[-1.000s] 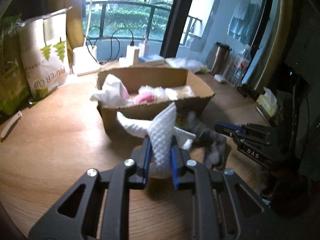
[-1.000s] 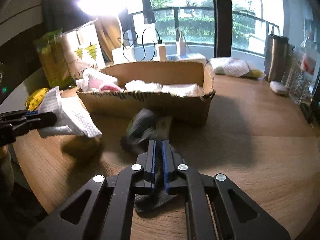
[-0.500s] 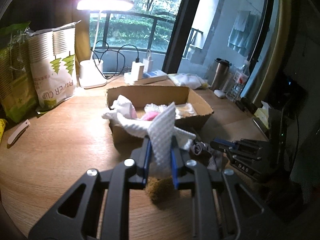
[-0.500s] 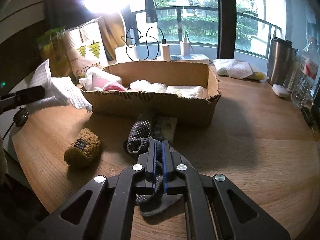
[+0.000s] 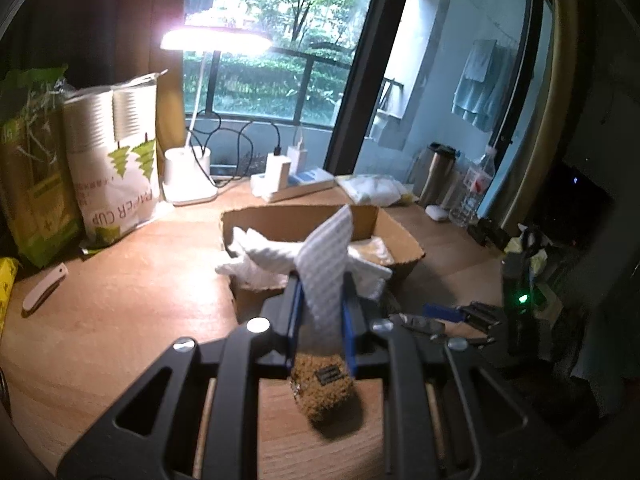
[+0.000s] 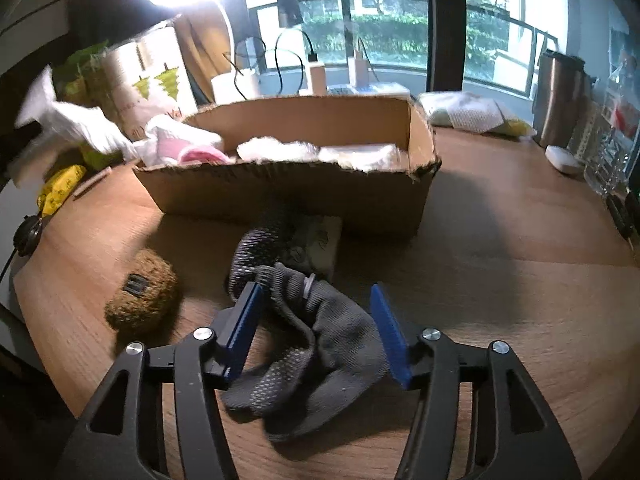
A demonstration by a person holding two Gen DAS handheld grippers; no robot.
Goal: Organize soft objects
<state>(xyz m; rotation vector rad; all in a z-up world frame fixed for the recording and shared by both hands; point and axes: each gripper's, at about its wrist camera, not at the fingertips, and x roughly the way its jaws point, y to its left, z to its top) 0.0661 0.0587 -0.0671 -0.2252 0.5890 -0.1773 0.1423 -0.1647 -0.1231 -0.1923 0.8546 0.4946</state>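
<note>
Between the left gripper's (image 5: 320,300) closed fingers sits a white waffle cloth (image 5: 324,264), raised with the cardboard box (image 5: 404,240) just beyond it. The right gripper (image 6: 316,320) is spread wide, a grey sock (image 6: 320,340) lying on the table (image 6: 500,280) between its fingers.

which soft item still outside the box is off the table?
The white cloth, pinched in the left gripper and raised. The grey socks and brown plush lie on the table.
</note>
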